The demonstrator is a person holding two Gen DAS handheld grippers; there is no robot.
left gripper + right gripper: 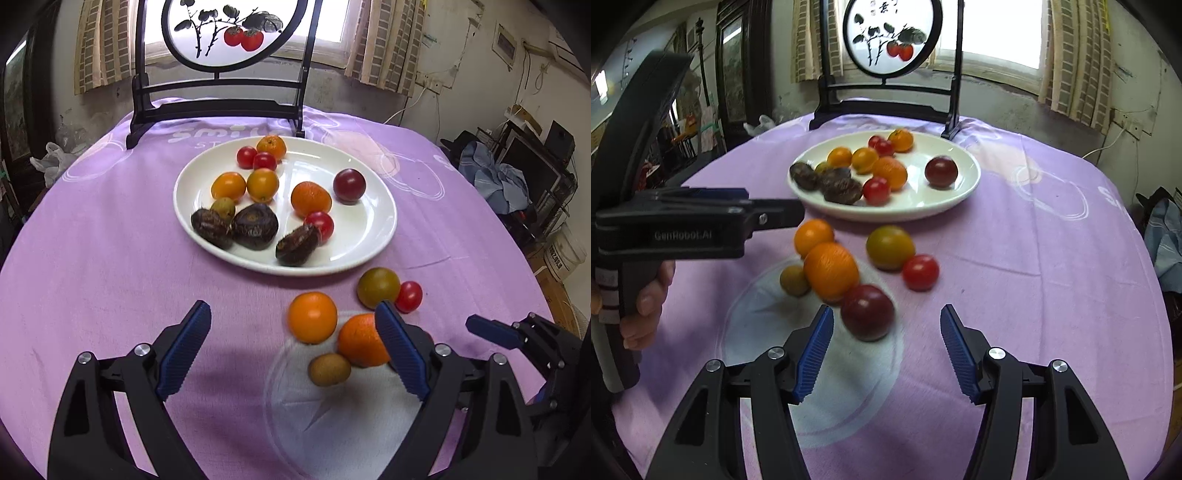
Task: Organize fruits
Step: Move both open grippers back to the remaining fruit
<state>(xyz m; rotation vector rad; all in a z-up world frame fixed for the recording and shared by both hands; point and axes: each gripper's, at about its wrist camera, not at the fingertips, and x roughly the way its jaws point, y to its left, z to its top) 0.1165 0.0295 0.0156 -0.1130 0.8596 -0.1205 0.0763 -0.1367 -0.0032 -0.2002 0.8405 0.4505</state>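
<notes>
A white plate (373, 236) (945, 199) holds several fruits: oranges, red tomatoes, dark chestnuts and a purple tomato (349, 185). Loose on the purple cloth near me lie a round orange (312, 316) (813, 236), a larger orange (360, 345) (831, 271), a small brown-green fruit (329, 369) (793, 280), a green-brown tomato (378, 287) (889, 246), a red cherry tomato (409, 296) (920, 272) and a dark red tomato (867, 312). My left gripper (291, 314) is open and empty, left of the loose fruit. My right gripper (886, 317) is open, the dark red tomato just ahead of its left finger.
A dark wooden stand with a round painted panel (221, 33) (892, 37) stands behind the plate. The round table (92, 258) is covered with a purple cloth. Clutter and a bucket (565, 251) stand off the table's right side.
</notes>
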